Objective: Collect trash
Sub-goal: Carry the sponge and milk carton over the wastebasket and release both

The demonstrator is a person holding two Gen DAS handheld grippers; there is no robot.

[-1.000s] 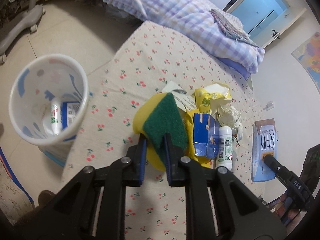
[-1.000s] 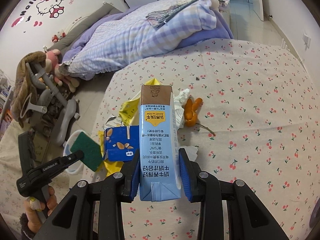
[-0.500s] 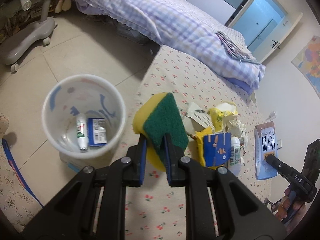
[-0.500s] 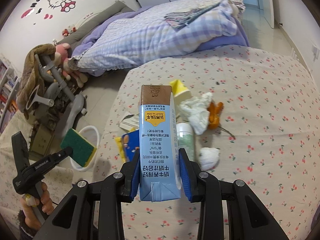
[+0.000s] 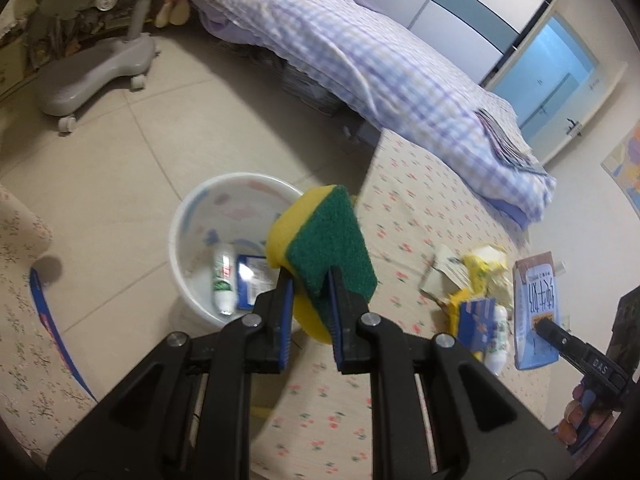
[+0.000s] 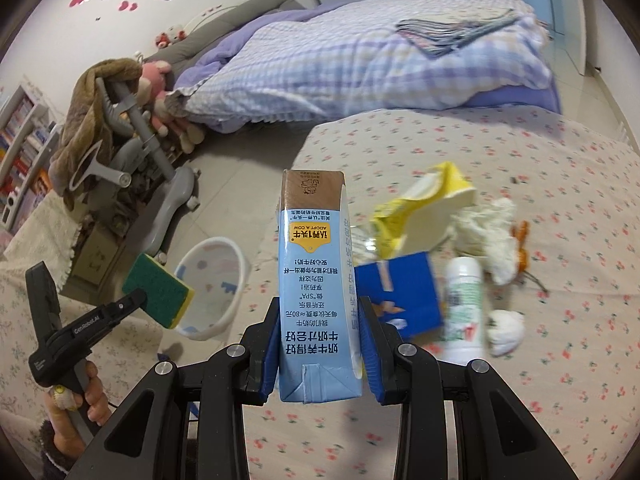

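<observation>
My left gripper is shut on a yellow and green sponge and holds it above the right rim of a white bin on the floor. The bin holds a small bottle and a blue packet. My right gripper is shut on a light blue milk carton, held above the table edge. Behind it on the cherry-print table lie a blue carton, a white bottle, yellow wrappers, crumpled tissue and orange peel.
A grey rolling chair base stands on the tiled floor beyond the bin. A bed with a purple checked quilt lies behind the table. A second cloth-covered surface is at the left.
Both grippers have moved left toward the bin. The sponge now hangs over the bin's rim, and the milk carton has come to the table's edge.
</observation>
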